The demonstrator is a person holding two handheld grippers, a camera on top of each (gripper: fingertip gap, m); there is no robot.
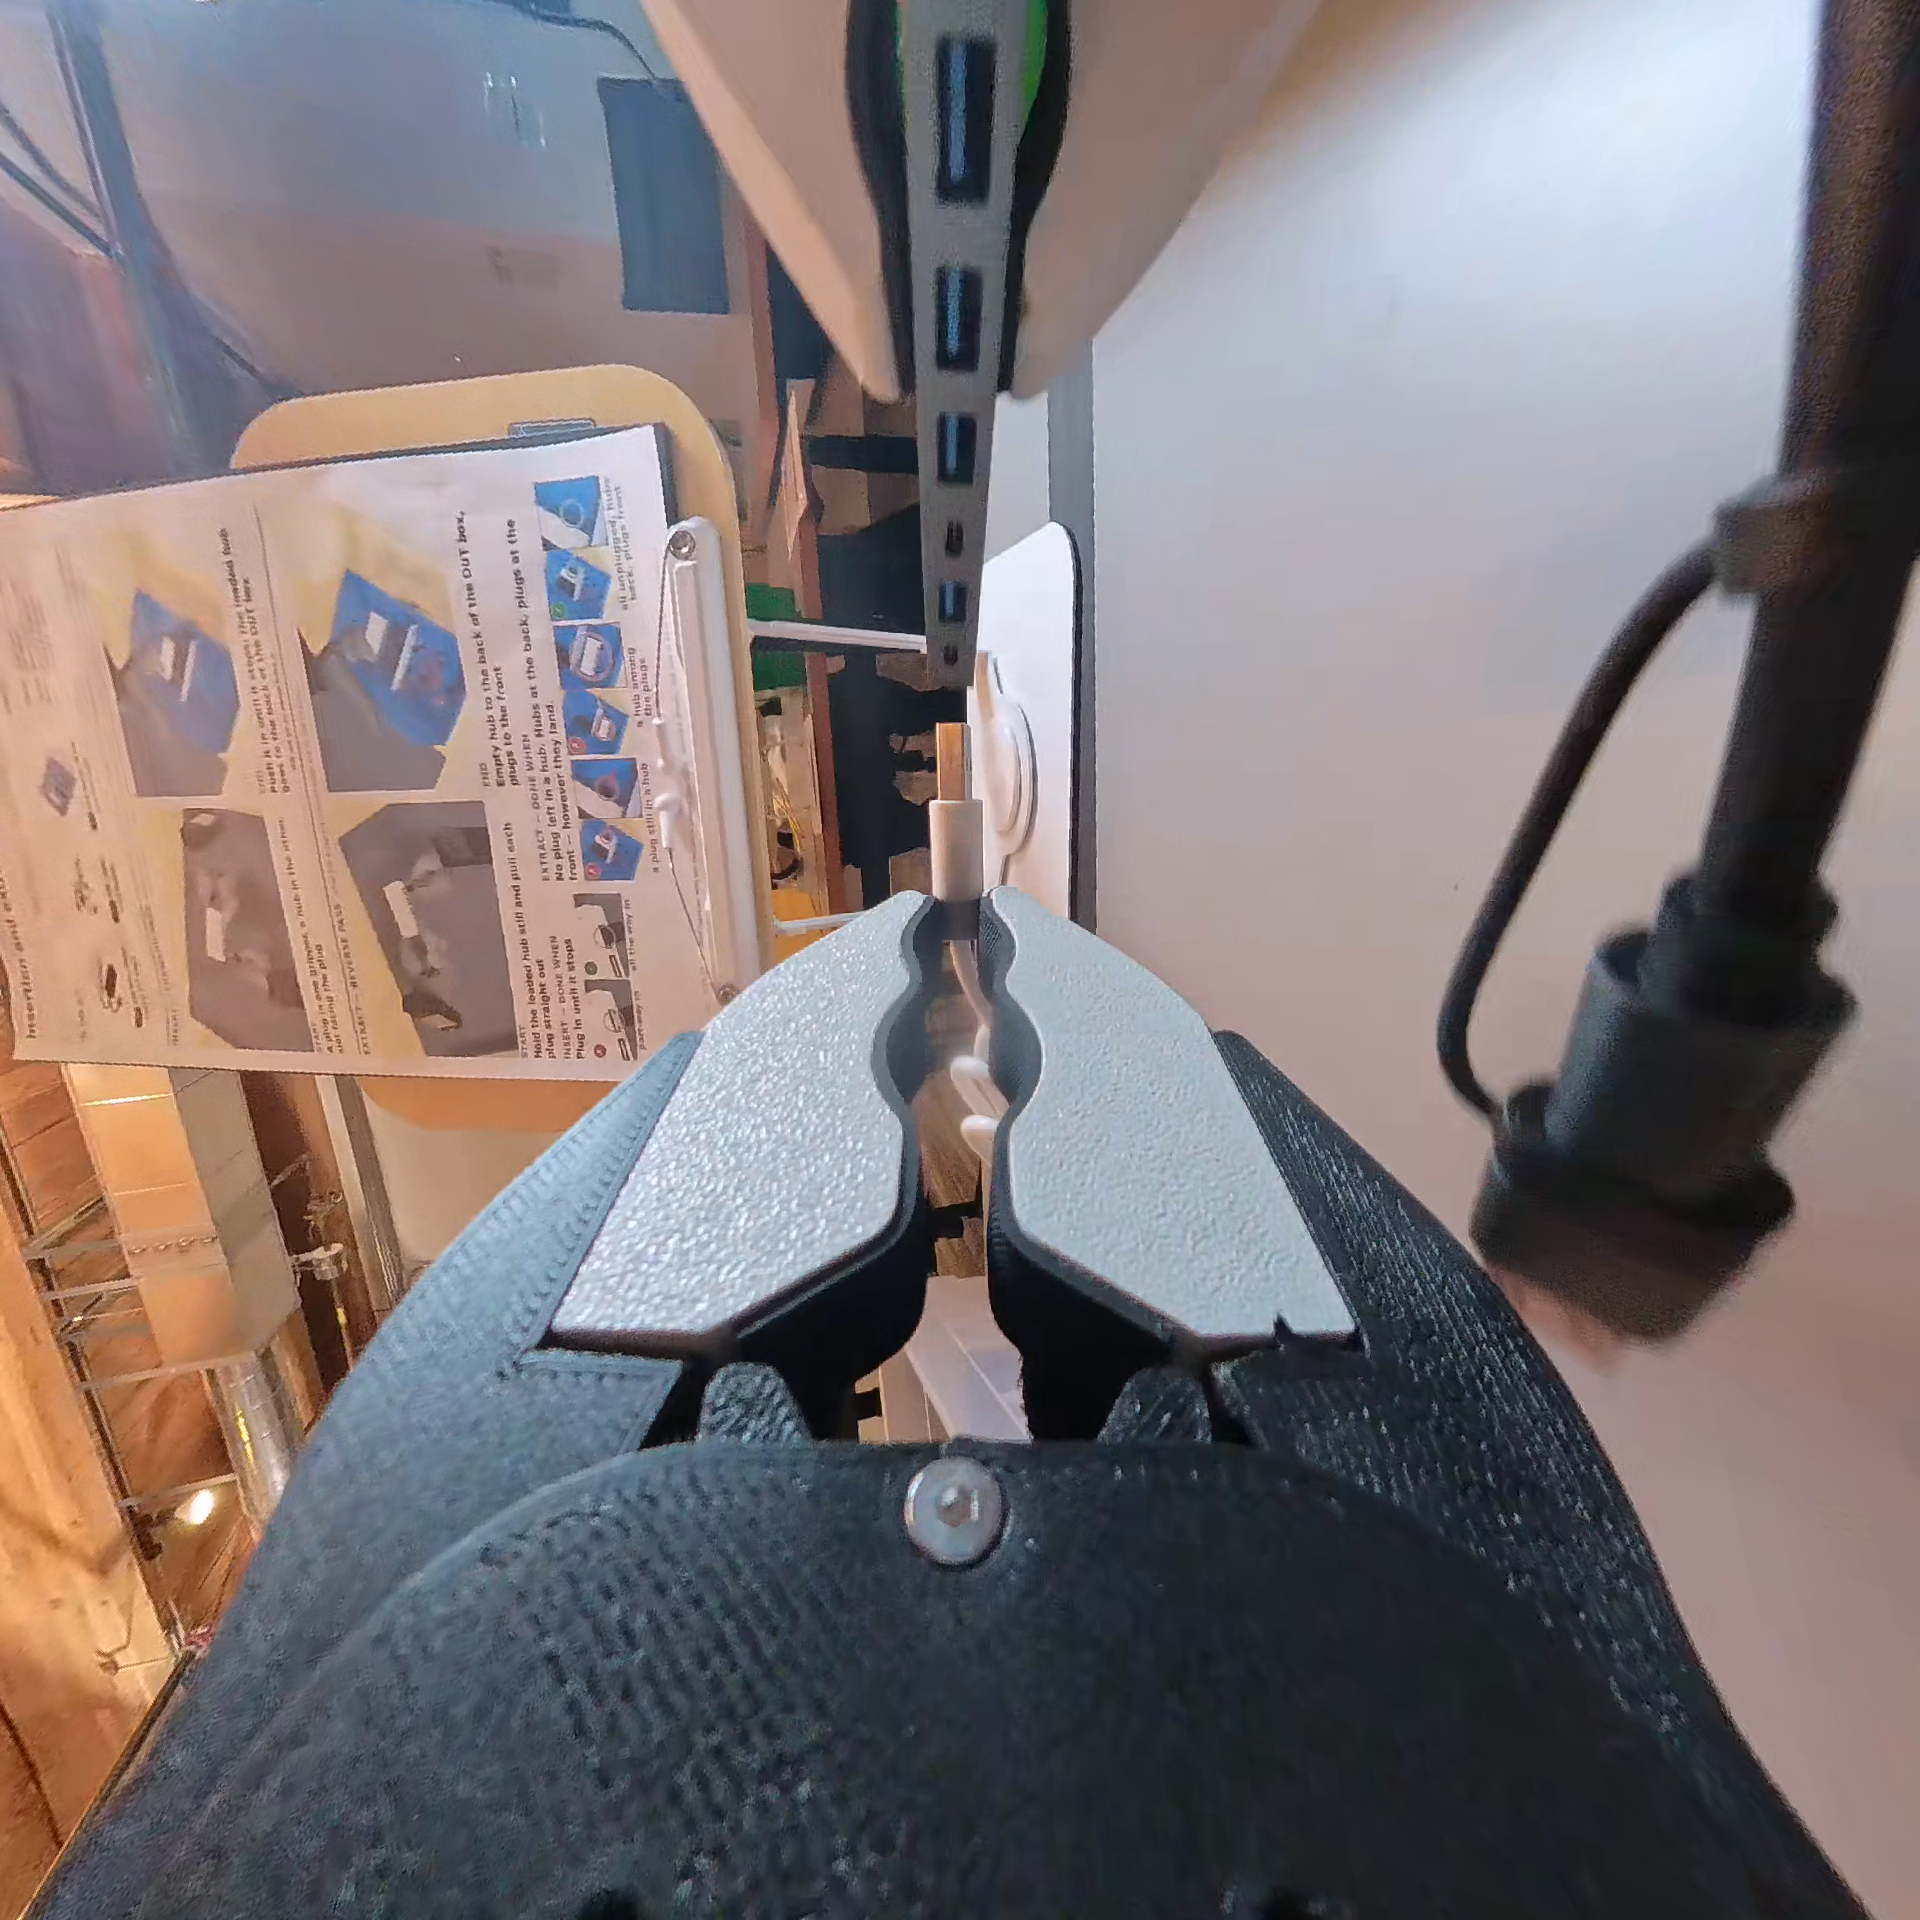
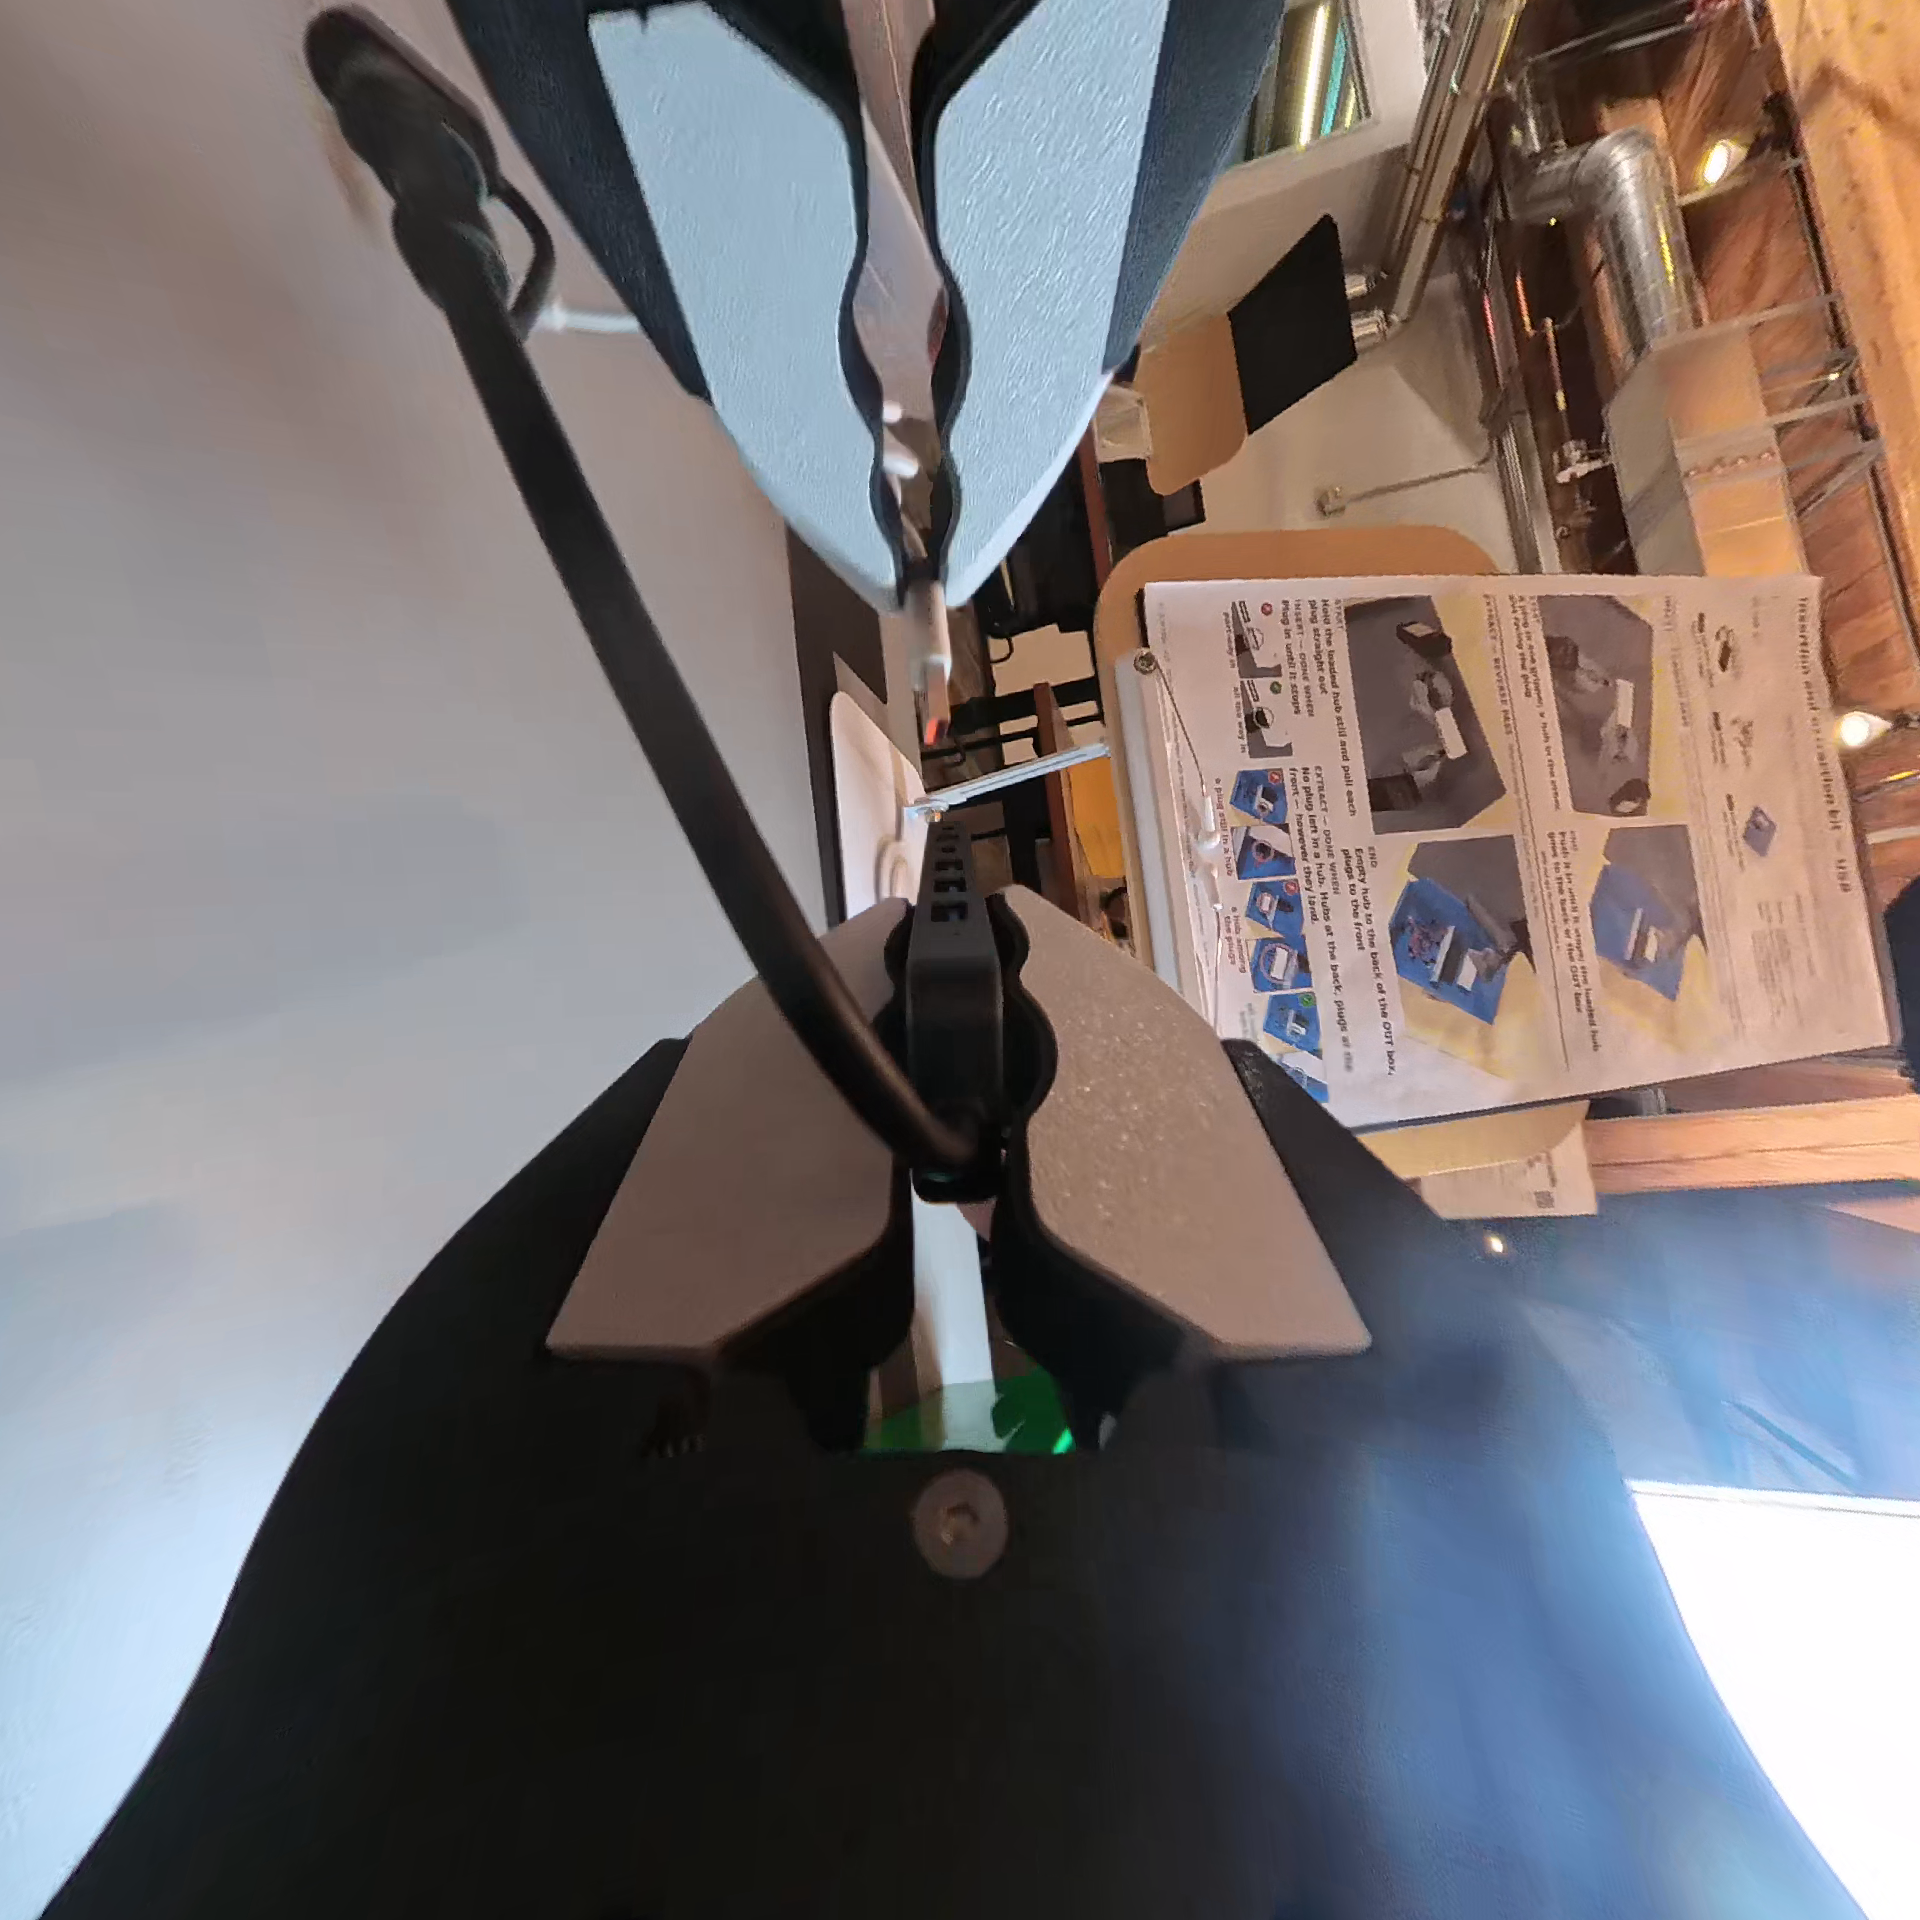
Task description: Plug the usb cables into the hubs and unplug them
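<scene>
White tabletop (image 1: 1455,520) fills one side of both wrist views, which are rolled onto their sides, and we take the hub as our landmark.

Nearest to us in the left wrist view, our left gripper (image 1: 956,909) is closed tight on a white USB plug (image 1: 956,821). The plug's white body sticks out past the fingertips, its metal tip points straight ahead, and its thin white cable (image 1: 971,1081) loops back through the gap between the fingers. Just beyond the metal tip, not touching it, is the end of the grey hub (image 1: 956,312), its row of blue ports facing us.

In the right wrist view, our right gripper (image 2: 948,914) is clamped on that same hub (image 2: 951,956), which looks black from here. Its far end reaches past the fingertips towards the left gripper (image 2: 925,582) and the plug (image 2: 932,649). The hub's own black cable (image 2: 623,623) leaves its near end and arcs away over the table to a blurred black connector (image 1: 1642,1122).

Farther behind the hub, a white tray (image 1: 1023,727) lies on the table. Beyond that, a printed instruction sheet (image 1: 343,758) stands clipped to a light wooden board (image 1: 696,436).
</scene>
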